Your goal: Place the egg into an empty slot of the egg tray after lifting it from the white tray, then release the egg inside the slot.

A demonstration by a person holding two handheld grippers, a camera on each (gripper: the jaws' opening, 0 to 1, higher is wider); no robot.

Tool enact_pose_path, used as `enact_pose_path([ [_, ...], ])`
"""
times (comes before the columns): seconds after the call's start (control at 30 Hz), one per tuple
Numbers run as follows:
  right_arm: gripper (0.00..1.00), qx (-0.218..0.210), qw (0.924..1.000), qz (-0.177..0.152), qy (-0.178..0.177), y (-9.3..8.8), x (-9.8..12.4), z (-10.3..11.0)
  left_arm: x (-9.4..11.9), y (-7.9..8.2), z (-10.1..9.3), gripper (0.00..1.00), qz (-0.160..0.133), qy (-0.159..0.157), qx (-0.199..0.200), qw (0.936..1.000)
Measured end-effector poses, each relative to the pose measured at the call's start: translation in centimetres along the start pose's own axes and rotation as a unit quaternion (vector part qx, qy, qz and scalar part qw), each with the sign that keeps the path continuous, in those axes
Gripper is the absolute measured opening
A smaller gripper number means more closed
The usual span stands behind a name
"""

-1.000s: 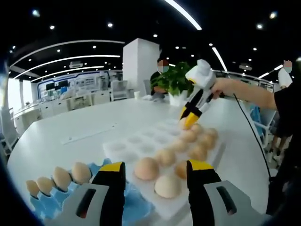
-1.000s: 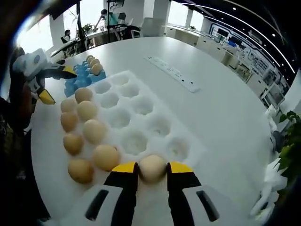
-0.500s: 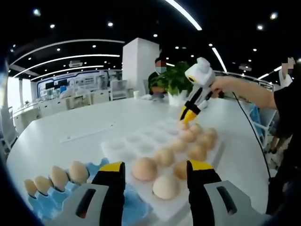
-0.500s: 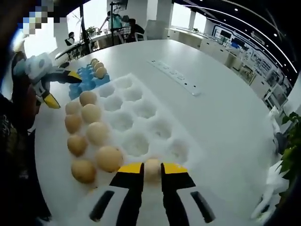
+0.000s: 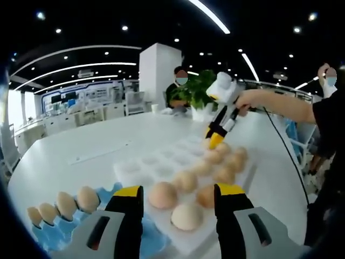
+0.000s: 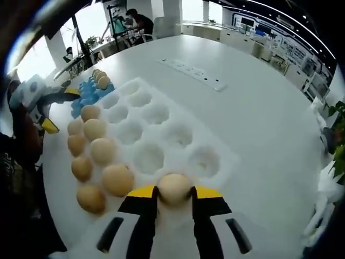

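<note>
Above the white tray (image 6: pixel 226 162), right claw (image 6: pixel 173 194) grips an egg (image 6: pixel 173 187).

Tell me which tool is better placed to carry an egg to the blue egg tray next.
The right tool. It is shut on an egg at the white tray's near edge. The left tool is open and holds nothing, though it hovers nearer the blue egg tray.

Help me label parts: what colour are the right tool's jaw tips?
Yellow on the right tool, clearest in the right gripper view.
</note>
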State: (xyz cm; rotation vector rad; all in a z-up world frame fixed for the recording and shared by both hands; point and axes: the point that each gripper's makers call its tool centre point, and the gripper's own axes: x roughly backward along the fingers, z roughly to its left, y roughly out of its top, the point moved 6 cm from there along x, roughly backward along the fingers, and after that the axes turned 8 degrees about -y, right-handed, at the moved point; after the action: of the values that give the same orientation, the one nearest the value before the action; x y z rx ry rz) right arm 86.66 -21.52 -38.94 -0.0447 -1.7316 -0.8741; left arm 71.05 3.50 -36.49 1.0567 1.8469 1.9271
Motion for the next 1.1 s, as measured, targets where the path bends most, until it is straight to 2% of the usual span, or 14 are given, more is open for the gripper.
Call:
enact_pose_path([
  [0.27, 0.27, 0.01, 0.9997, 0.009, -0.022, -0.1, 0.5, 2.0, 0.8, -0.1, -0.2, 0.54, -0.01, -0.002, 0.004, 0.9999],
  [0.47, 0.27, 0.025, 0.9989, 0.007, -0.04, 0.3, 0.8, 1.8, 1.6, -0.4, -0.2, 0.54, -0.015, -0.004, 0.008, 0.9999],
  [0.77, 0.27, 0.026, 0.9987, 0.003, -0.045, 1.2, 2.0, 1.7, 2.6, -0.9, 0.0, 0.54, -0.024, 0.001, 0.017, 0.9996],
  [1.1, 0.26, 0.032, 0.9986, -0.003, -0.042, 2.3, 2.7, 3.0, 2.1, -1.6, 0.2, 0.54, -0.027, -0.003, 0.022, 0.9994],
])
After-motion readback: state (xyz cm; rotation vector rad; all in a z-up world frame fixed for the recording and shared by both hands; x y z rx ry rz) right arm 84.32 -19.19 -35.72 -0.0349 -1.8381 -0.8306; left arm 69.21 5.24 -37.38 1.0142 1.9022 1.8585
